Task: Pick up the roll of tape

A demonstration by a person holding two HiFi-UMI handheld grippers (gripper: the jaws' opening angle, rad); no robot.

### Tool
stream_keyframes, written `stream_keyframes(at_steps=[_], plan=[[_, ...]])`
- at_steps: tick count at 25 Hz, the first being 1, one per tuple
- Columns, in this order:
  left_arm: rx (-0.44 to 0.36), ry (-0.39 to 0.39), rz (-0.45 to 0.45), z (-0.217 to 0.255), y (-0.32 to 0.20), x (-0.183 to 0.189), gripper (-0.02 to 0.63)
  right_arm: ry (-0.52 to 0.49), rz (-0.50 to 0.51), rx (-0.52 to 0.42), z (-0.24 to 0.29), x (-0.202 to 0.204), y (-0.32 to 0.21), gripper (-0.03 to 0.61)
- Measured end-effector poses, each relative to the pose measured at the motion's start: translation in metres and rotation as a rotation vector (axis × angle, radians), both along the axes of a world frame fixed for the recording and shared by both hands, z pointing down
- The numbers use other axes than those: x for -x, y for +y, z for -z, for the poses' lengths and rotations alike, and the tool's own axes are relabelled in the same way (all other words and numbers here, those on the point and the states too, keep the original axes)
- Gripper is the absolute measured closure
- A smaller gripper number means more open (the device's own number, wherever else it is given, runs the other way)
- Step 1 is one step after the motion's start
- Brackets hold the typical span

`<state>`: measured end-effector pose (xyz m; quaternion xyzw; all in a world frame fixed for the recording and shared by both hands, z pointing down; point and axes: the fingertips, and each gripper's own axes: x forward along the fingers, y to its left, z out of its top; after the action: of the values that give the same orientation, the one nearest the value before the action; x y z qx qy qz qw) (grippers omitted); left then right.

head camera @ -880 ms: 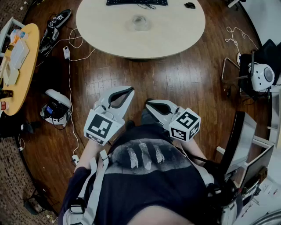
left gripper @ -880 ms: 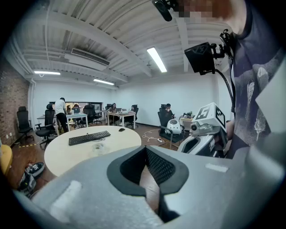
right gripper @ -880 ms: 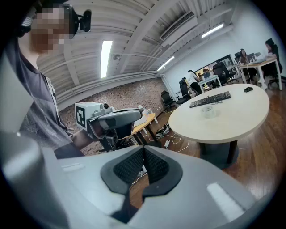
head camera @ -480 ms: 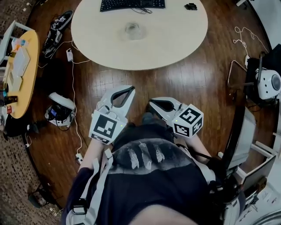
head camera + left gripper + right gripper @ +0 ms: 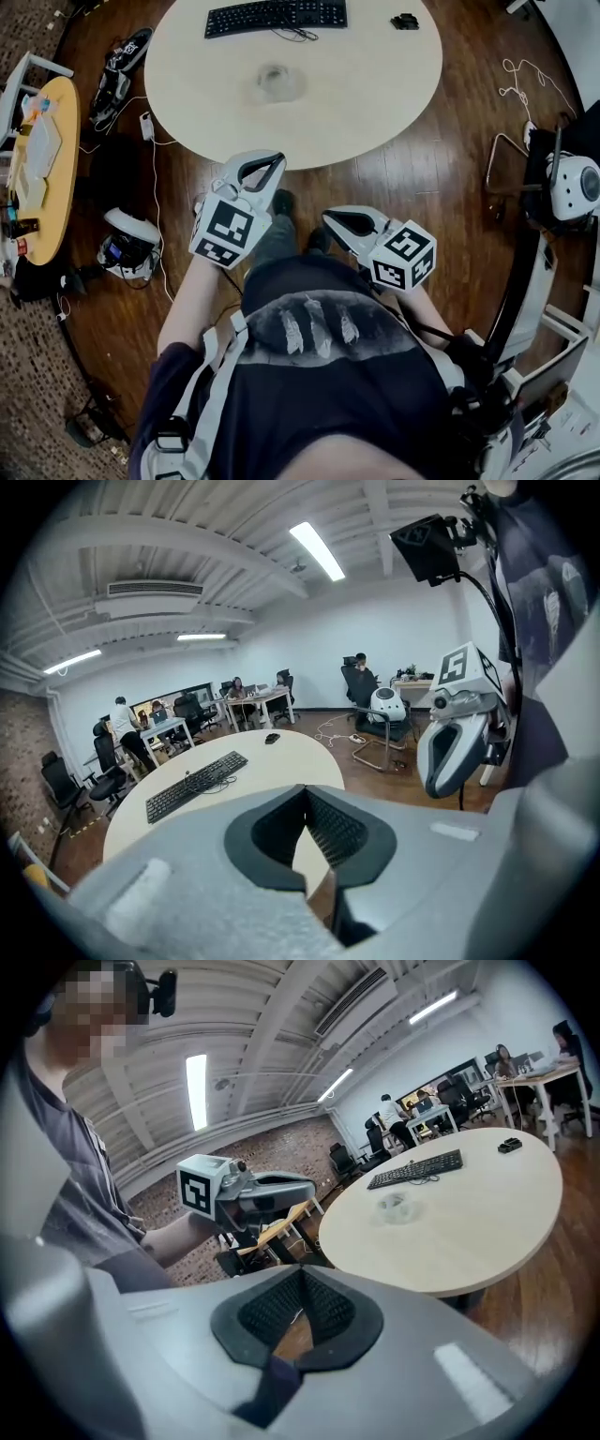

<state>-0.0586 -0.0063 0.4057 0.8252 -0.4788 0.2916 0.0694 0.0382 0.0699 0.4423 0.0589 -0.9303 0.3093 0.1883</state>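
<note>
The roll of tape, clear and see-through, lies on the round beige table in front of a black keyboard. In the right gripper view the tape sits mid-table. My left gripper is raised to the table's near edge, still short of the roll, jaws shut on nothing. My right gripper hangs lower over the wood floor, close to the body, also shut and empty. The pads of the left gripper and of the right gripper meet at their tips. The left gripper view does not show the tape.
A small black object lies at the table's far right. A yellow side table with clutter stands at left. Shoes, white cables and a white device lie on the floor. A chair stands at right.
My left gripper has risen and moved forward to the table's near edge. The head view has tipped so more of the keyboard shows. The right gripper has hardly moved.
</note>
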Motion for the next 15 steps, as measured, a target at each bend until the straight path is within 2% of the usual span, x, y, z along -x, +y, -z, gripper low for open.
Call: stream_keyframes(at_steps=[2,5,9,12,15], plan=[[0.004,-0.025,-0.009,-0.009,-0.020,0.007,0.609,0.011,-0.025,-0.003,-0.001,0.001,-0.009,0.572],[0.033,-0.106,-0.051,-0.029,-0.049,0.021,0.609,0.028,-0.074,-0.013,0.001,0.006,-0.026,0.572],[0.067,-0.280,-0.139,-0.056,-0.085,0.042,0.609,0.056,-0.149,-0.019,0.002,0.018,-0.053,0.572],[0.143,-0.341,-0.204,-0.084,-0.109,0.056,0.601,0.071,-0.182,-0.025,0.004,0.028,-0.066,0.572],[0.230,-0.413,-0.262,-0.116,-0.129,0.071,0.450,0.092,-0.225,-0.021,0.003,0.040,-0.078,0.572]])
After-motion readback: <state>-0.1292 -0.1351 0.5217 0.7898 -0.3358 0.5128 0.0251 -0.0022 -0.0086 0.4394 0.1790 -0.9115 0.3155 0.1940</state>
